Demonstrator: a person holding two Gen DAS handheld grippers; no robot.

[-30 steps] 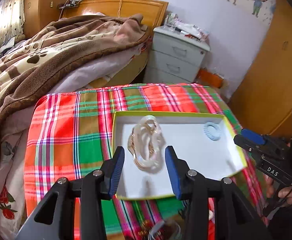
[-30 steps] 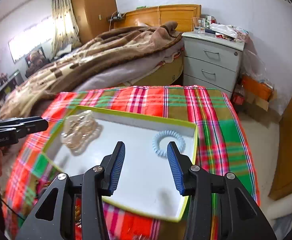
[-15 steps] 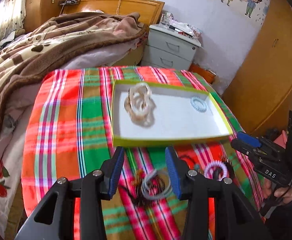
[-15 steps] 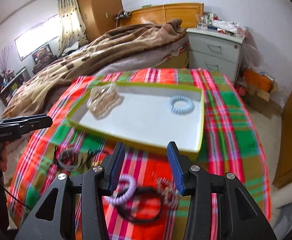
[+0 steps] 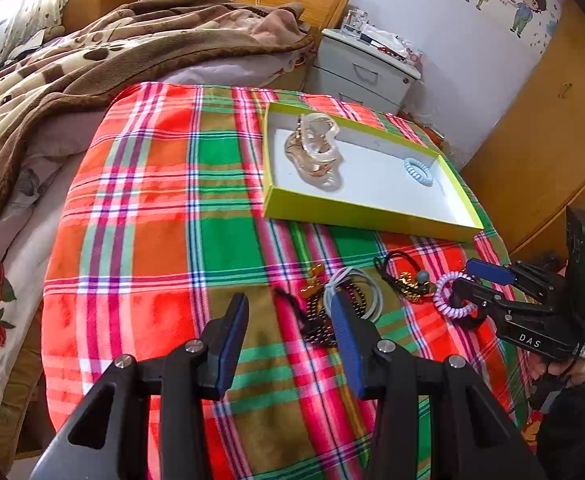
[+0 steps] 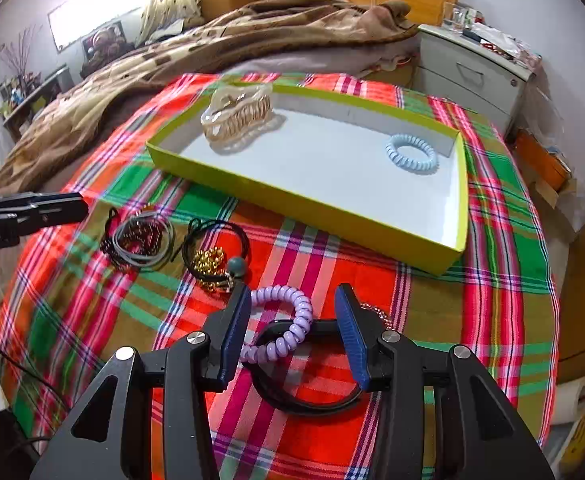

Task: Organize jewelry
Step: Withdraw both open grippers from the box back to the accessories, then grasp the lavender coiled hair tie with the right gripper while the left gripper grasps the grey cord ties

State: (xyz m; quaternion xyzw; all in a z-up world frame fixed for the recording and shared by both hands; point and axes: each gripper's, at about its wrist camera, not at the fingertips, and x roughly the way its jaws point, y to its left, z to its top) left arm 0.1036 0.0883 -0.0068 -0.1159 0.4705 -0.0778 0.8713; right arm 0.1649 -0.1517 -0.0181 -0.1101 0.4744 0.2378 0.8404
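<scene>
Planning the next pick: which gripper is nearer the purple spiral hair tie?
Right. The right gripper has its open fingers either side of the purple spiral hair tie; the left gripper hangs over by the grey cord loops, off to one side.

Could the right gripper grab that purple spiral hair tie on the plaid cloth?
Probably yes: the right gripper stands open around the purple spiral hair tie, with only a black bangle lying beneath it.

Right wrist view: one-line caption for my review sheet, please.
Open right gripper poised over a purple coil hair tie on the plaid cloth, short of the yellow-green tray.
</scene>
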